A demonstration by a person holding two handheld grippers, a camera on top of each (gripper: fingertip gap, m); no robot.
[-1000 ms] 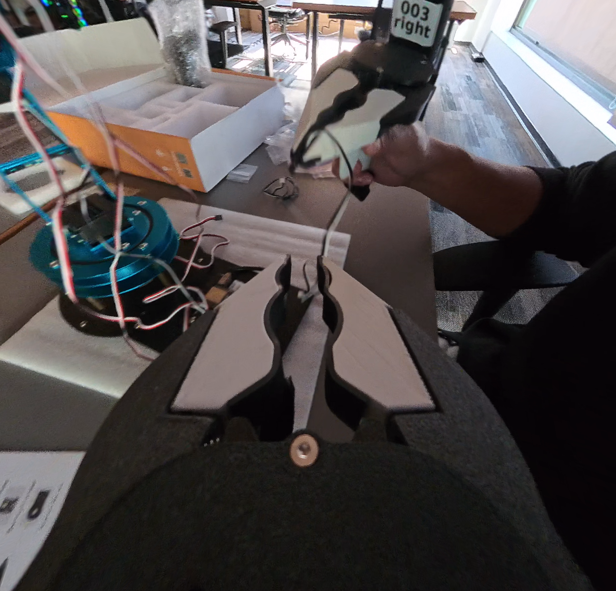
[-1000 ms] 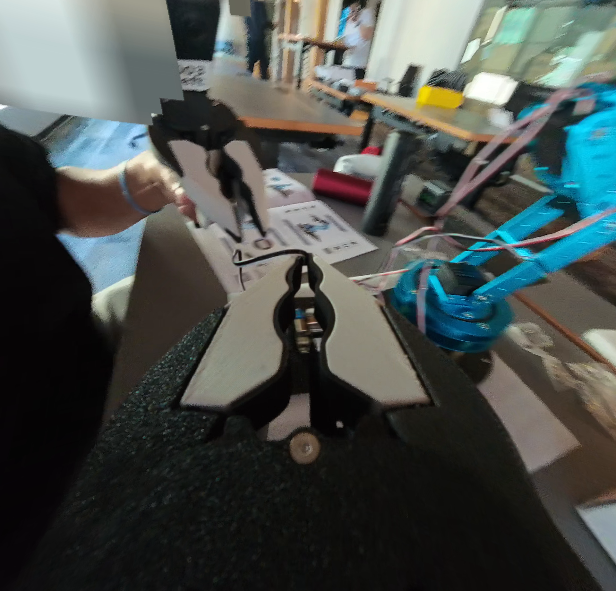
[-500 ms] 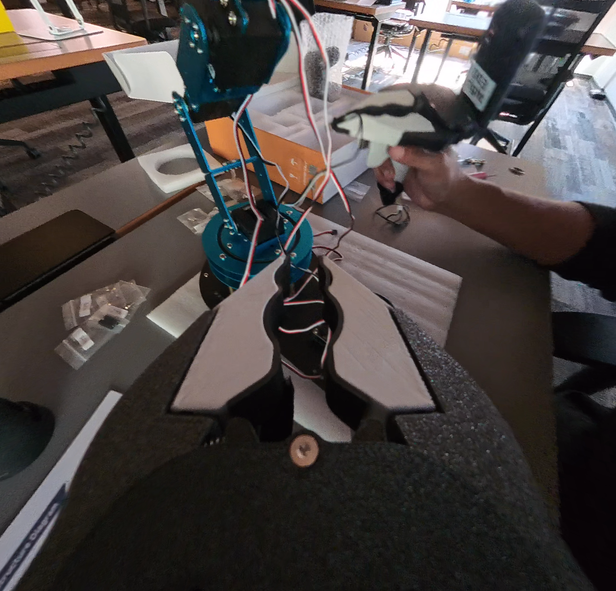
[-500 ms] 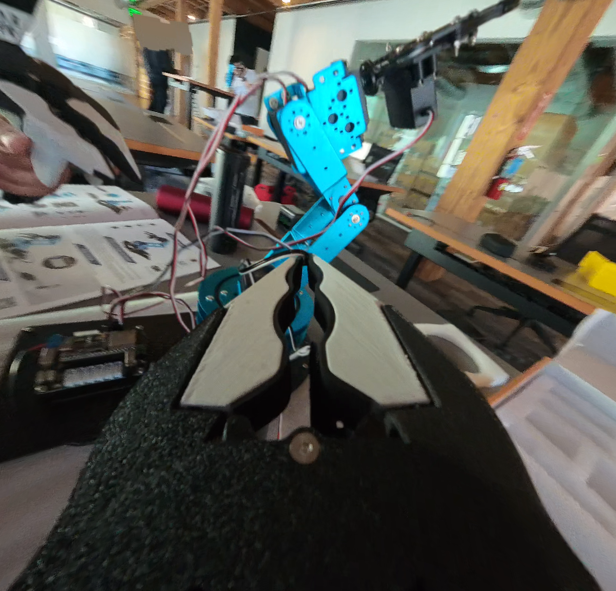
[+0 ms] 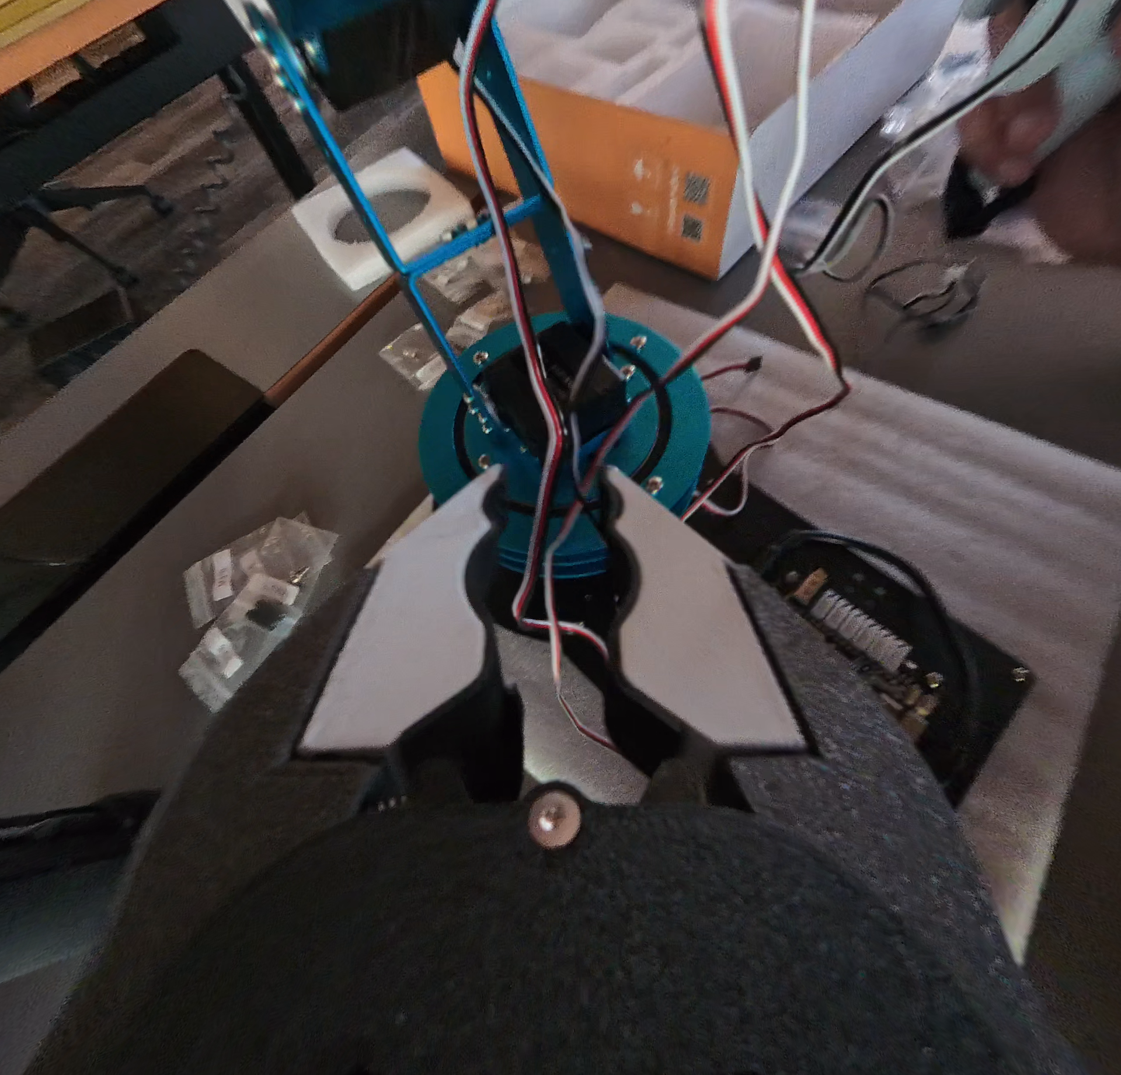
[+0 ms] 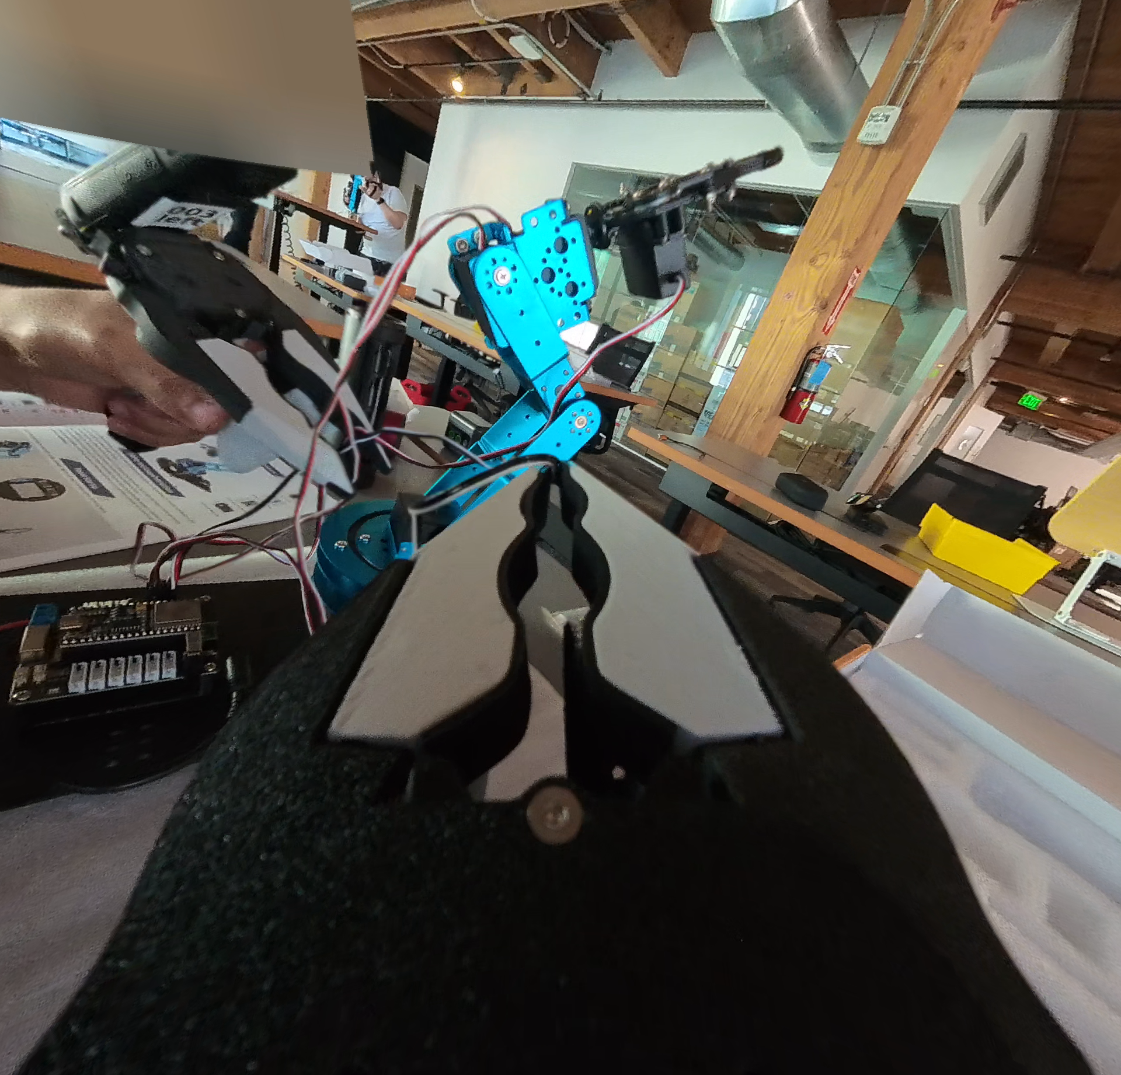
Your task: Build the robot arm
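Note:
A blue metal robot arm (image 6: pixel 534 318) stands on a round blue base (image 5: pixel 564 415), with loose red-white-black servo wires (image 5: pixel 546 500) hanging from it. My left gripper (image 5: pixel 552 476) is open just above the base, and several wires run between its fingers. It also shows in the right wrist view (image 6: pixel 349 467), among the wires. My right gripper (image 6: pixel 553 470) is shut on a thin black-and-white wire (image 6: pixel 479 479) beside the arm's lower link. In the left wrist view it is a blur at the top right (image 5: pixel 1031 45), with that wire hanging from it.
A black control board (image 6: pixel 103 646) lies on a black plate by the base, also in the left wrist view (image 5: pixel 861 627). An orange and white box (image 5: pixel 606 154), small parts bags (image 5: pixel 255 603), a printed instruction sheet (image 6: pixel 91 488) and a yellow bin (image 6: pixel 982 548) are around. My right fingertips sit around 20 cm from my left ones.
Both grippers have moved in close to the blue arm. My left gripper has opened wider, with servo wires now between its fingers. My right gripper stays shut on its wire.

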